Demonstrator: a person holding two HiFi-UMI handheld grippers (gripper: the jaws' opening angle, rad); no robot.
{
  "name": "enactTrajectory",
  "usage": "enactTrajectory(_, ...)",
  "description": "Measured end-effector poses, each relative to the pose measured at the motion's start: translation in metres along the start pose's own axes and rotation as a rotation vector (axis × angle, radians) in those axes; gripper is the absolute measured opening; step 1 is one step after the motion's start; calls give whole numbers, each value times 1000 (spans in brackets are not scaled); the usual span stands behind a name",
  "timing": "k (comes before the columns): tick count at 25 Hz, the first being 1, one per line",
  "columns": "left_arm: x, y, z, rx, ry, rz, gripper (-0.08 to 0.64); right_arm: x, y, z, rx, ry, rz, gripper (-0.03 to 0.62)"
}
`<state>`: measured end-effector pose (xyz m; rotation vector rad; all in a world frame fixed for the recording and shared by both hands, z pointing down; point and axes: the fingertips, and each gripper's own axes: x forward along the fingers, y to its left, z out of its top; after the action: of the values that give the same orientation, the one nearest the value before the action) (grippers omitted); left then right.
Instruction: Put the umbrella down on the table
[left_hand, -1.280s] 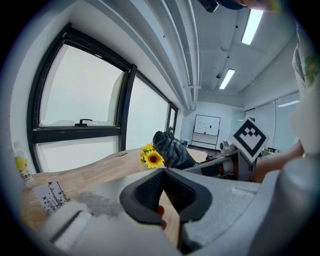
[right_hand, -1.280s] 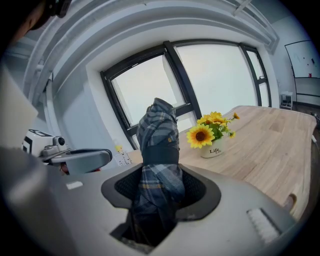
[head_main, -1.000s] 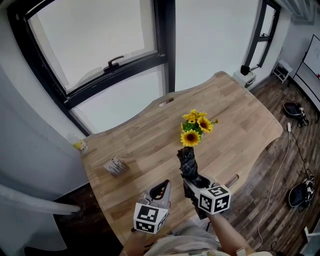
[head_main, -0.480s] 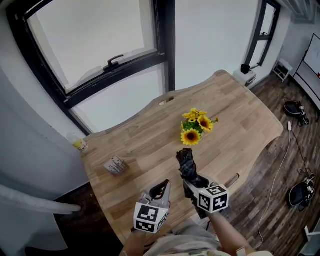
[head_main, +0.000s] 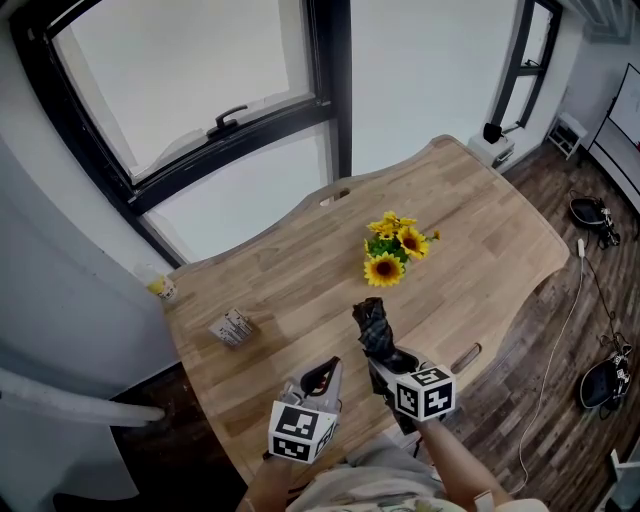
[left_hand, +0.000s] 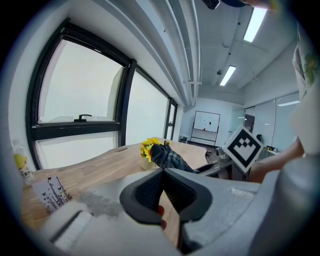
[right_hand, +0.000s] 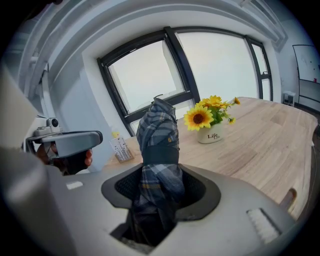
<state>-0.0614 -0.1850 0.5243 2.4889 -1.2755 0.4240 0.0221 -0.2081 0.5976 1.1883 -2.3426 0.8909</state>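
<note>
Folded plaid umbrella (head_main: 375, 326), held over the near edge of the table (head_main: 300, 270), on the person's side of the sunflower pot (head_main: 392, 252) and well short of it. Its free end slants up and away toward the pot, and its lower end is buried in the right claw (head_main: 385, 362).

**Progress.** The umbrella is gripped and carried over the table but not yet laid down. In the right gripper view the umbrella (right_hand: 159, 145) stands proud of the wood, with bare table between it and the sunflower pot (right_hand: 212, 131). By judgement, what remains is to lower it, tip it flat onto that bare strip on the near side of the pot, and let go.

**Right claw** (right_hand: 160, 187). The jaws are about half apart, the pads pressed on either side of the bundled cloth just below its dark strap. It holds the umbrella and nothing else.

**Left claw** (head_main: 322, 376). It hangs to the left of the umbrella, farther from the pot, above the table edge. In the left gripper view its jaws (left_hand: 162, 187) meet with nothing between them, and it touches nothing.

**Elsewhere.** A small printed box (head_main: 232, 328) lies on the table far to the left of the pot, clear of the landing strip.
</note>
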Motion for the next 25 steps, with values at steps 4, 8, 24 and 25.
enactTrajectory(4,0,1,-2,-1,8,-3,-9,4,-3,-7,-4,22,-5,196)
enactTrajectory(8,1,4,-5,1,19,-1,-9,8,-6,-12,-9,43,-8,196)
enactTrajectory(24,6,9,-12,-16,39,18,-9,27,-21,-39,-30,136,-23,196)
enactTrajectory(25,7,9,-12,-17,40,19,-9,28,-22,-41,-31,143,-24,196)
